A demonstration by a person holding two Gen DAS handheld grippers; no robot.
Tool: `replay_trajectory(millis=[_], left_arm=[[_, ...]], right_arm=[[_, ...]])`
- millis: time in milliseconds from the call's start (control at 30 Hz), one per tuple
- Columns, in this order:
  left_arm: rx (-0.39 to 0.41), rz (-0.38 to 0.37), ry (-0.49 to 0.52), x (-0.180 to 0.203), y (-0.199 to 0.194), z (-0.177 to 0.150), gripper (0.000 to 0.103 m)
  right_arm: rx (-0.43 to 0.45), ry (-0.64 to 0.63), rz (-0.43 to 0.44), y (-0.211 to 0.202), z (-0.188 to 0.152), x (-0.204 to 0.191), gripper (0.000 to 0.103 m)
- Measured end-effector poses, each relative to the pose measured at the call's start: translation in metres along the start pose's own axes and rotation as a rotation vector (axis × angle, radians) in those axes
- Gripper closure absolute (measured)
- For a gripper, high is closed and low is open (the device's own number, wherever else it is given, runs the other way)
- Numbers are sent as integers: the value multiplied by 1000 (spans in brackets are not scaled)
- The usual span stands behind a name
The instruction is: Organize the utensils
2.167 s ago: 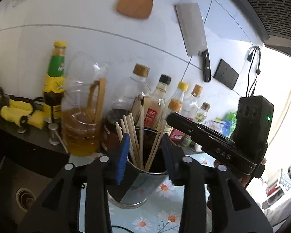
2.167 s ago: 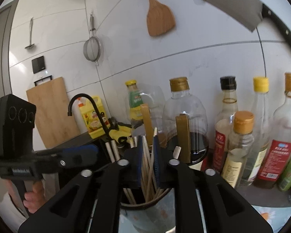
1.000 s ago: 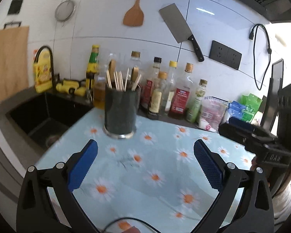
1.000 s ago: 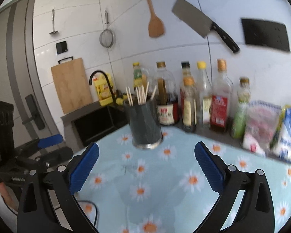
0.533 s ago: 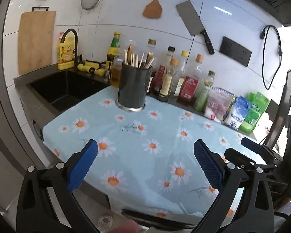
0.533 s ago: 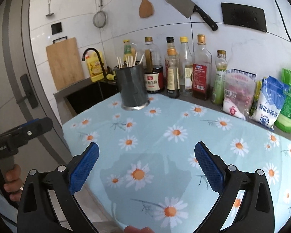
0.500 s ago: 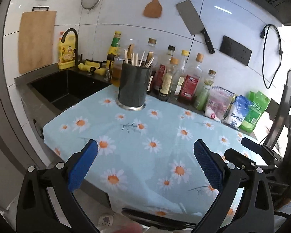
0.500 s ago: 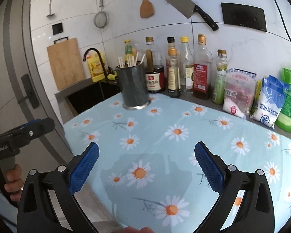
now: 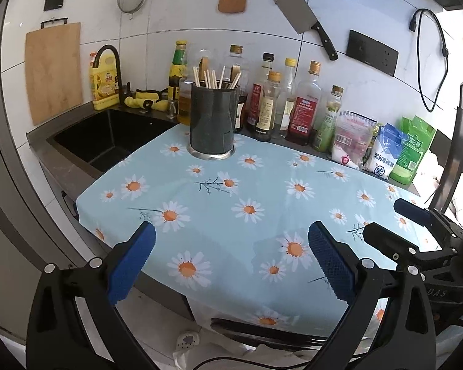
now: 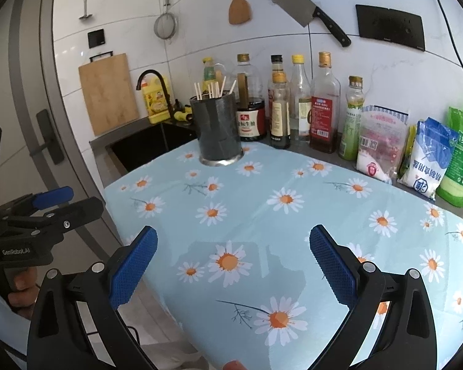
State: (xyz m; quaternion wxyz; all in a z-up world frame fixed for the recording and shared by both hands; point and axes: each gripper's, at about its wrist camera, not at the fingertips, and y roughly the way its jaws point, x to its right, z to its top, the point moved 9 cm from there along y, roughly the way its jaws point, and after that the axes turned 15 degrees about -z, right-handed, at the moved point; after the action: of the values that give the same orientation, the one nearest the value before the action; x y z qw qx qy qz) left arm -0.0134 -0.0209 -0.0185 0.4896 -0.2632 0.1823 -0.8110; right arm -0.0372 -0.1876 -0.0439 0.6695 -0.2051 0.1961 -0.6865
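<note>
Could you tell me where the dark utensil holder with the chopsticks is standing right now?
In both wrist views the utensil holder stands upright at the far left corner of the daisy tablecloth, beside the black sink and just in front of the sauce bottles.

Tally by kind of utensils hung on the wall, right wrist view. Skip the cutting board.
Small metal ladle: 1
Mesh strainer: 1
Wooden spatula: 1
Cleaver: 1
Total: 4
</note>
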Motion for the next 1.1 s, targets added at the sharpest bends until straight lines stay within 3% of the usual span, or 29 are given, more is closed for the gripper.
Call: replay_trajectory(millis=[700,1100], left_arm=[[-13,-25,16,3,2,1,6],[2,0,49,8,-3,1,6]], right_arm=[[23,-52,8,0,7,-8,8],[52,-75,-9,-4,8,-7,8]])
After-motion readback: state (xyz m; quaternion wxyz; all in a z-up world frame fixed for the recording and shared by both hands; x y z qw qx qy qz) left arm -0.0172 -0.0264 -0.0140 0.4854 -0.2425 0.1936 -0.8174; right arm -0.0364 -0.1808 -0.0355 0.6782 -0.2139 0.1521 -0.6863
